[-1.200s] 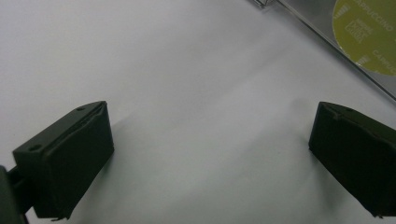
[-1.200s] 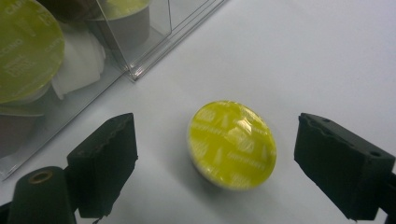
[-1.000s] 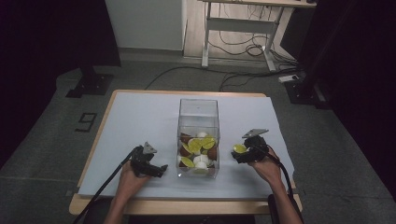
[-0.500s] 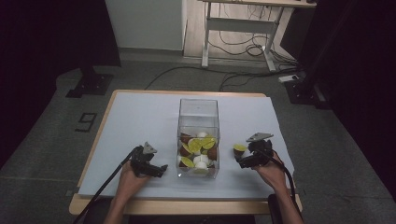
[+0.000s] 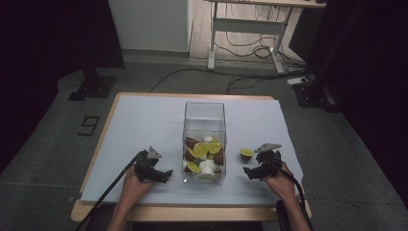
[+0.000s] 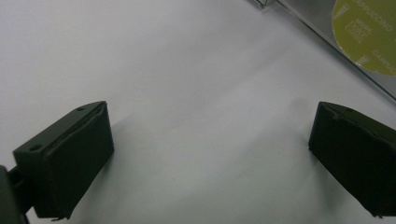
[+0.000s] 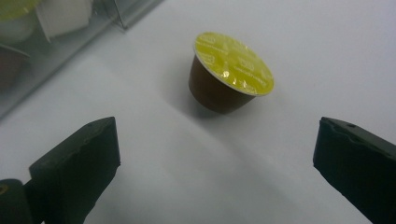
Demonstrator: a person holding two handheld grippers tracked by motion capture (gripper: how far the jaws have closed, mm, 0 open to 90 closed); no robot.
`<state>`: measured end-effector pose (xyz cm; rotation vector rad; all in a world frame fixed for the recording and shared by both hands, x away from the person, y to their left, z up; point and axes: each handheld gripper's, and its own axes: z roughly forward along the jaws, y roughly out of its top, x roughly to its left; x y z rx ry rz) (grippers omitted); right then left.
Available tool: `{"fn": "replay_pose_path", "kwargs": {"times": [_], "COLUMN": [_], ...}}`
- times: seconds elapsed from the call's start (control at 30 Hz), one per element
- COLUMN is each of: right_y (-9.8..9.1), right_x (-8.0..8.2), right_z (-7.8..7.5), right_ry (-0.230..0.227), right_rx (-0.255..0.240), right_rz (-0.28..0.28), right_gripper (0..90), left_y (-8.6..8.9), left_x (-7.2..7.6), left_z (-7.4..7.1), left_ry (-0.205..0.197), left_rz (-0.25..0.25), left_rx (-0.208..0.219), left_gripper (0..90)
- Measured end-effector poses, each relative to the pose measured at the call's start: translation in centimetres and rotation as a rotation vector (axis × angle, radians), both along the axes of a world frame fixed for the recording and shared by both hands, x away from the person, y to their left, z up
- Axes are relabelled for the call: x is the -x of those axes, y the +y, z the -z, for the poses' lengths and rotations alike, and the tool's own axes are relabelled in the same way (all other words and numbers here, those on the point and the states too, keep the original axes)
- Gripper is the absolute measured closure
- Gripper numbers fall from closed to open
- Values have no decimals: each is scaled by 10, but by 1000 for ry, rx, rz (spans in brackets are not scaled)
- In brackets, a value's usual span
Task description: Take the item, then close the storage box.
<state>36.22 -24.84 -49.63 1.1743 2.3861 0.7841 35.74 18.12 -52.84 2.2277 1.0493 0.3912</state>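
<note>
**Capsule loose on the counter, both sets of jaws wide**

In the right gripper view we see the right gripper (image 7: 215, 163) with its jaws standing wide apart and nothing between them; they have just been opening. Just ahead of them sits a coffee capsule (image 7: 227, 73), brown-bodied with a yellow-green foil lid, tilted on its side on the white sheet and touching neither jaw. From the high view, we place the same capsule (image 5: 247, 154) just beside the right wall of the clear box (image 5: 204, 115), with the right gripper (image 5: 254, 174) near it on the person's side.

Our left gripper (image 6: 210, 158) also holds its jaws wide over bare white sheet, gripping nothing. At the upper right corner of its view we catch the edge of the box and one yellow-green lid (image 6: 366, 32) behind its wall. In the high view the left gripper (image 5: 166, 173) rests near the box's left side, pointing toward it.

Inside the box lie more capsules, yellow-green, brown and white; the exact count is hard for us to tell from above. The box stands near the middle of the counter (image 5: 144, 96).
</note>
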Motion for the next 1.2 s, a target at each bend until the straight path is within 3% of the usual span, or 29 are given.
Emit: {"fn": "replay_pose_path", "kwargs": {"times": [0.37, 0.57, 1.07, 1.2], "right_y": [3, 0, 0, 0], "right_x": [-6, -8, -7, -7], "right_z": [23, 26, 26, 25], "right_ry": [93, 112, 102, 104], "right_rx": [22, -14, -16, -10], "right_rz": [11, 22, 20, 21], "right_gripper": [0, 0, 0, 0], "left_y": [0, 0, 0, 0], "left_x": [0, 0, 0, 4], "left_z": [0, 0, 0, -1], "left_ry": [-1, -1, -2, -16], "left_rz": [1, 0, 1, 22], "left_rx": [0, 0, 0, 6], "left_gripper": [0, 0, 0, 48]}}
